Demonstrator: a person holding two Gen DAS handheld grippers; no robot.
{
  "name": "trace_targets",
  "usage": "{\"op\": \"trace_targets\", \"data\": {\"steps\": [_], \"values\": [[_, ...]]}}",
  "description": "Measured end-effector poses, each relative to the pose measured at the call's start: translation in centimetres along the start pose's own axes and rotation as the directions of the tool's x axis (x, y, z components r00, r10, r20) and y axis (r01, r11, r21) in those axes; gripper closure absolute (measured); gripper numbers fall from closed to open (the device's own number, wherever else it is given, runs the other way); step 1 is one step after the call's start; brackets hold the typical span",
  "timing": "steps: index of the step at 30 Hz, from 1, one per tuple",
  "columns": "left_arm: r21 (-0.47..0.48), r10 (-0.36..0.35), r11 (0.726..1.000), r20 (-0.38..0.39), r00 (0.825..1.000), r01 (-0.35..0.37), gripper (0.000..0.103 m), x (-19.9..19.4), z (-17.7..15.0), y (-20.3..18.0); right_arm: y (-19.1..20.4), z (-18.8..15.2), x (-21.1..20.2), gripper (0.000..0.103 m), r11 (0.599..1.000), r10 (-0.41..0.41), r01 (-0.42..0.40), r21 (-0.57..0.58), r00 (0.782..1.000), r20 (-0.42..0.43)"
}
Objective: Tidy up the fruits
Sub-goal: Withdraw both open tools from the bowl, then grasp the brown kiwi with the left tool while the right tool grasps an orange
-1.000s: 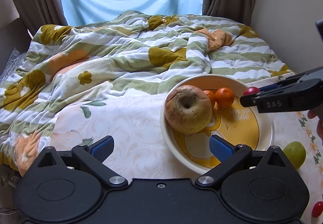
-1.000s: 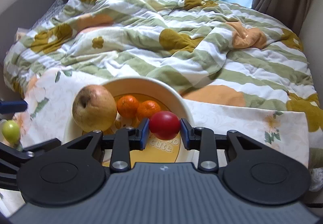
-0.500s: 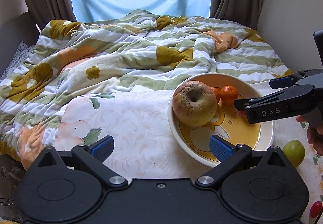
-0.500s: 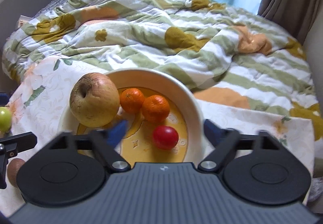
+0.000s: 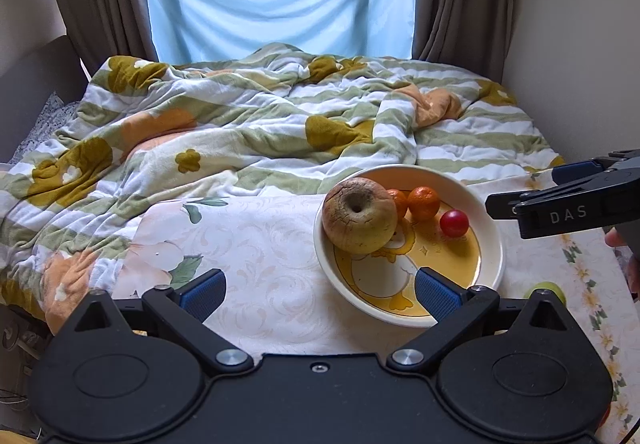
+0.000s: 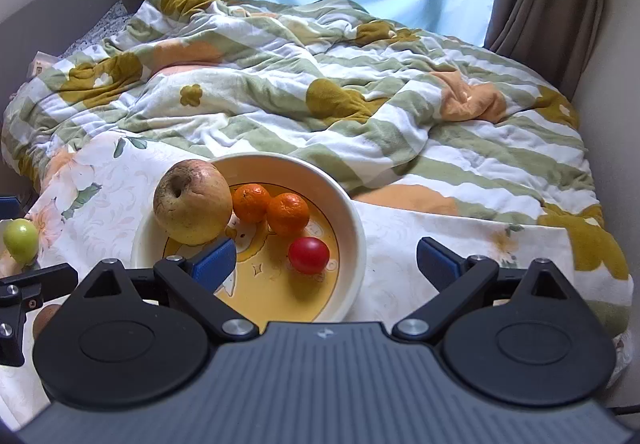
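Your right gripper [image 6: 325,260] has its jaws spread wide with nothing between them. The red tomato [image 6: 309,255] lies free in the bowl [image 6: 356,220], near the two tangerines [image 6: 288,214] and the big apple [image 6: 193,202]. Your left gripper [image 5: 318,294] is spread too, empty, above the cloth [image 5: 256,244]. A green fruit [image 6: 21,241] sits outside the bowl.

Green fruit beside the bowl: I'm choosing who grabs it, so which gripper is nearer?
Left. The green fruit sits just past the left gripper's right finger; the right gripper hangs over the bowl.
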State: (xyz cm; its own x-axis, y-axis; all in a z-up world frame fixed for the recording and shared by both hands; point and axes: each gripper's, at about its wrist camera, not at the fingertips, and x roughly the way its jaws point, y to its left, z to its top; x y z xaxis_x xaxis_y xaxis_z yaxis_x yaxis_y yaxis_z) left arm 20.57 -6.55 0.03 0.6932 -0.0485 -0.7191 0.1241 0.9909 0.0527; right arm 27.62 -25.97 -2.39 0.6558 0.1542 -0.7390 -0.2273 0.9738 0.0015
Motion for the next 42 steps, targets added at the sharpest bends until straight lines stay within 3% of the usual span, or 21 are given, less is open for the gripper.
{"op": "trace_targets", "data": {"steps": [14,24,31,42], "values": [[-0.028,0.017,0.999,0.090,0.996,-0.014,0.001,-7.5,-3.3,-0.9,0.3,-3.3,-9.7,0.000,0.999,-0.012,0.009,0.035,0.997,0.071],[-0.056,0.053,0.997,0.102,0.993,-0.048,0.001,-10.5,-6.7,0.7,2.6,-6.6,-13.8,0.000,1.000,-0.002,0.000,0.028,0.997,0.083],[-0.053,0.075,0.996,0.062,0.995,-0.072,0.000,-9.1,-10.1,2.9,4.8,-9.4,-14.0,0.000,0.998,0.004,-0.008,0.056,0.998,0.059],[0.027,0.025,0.999,0.012,1.000,-0.025,0.001,-2.8,-12.9,5.3,8.1,-16.0,-9.8,0.000,0.990,-0.014,0.012,0.140,1.000,0.015]]}}
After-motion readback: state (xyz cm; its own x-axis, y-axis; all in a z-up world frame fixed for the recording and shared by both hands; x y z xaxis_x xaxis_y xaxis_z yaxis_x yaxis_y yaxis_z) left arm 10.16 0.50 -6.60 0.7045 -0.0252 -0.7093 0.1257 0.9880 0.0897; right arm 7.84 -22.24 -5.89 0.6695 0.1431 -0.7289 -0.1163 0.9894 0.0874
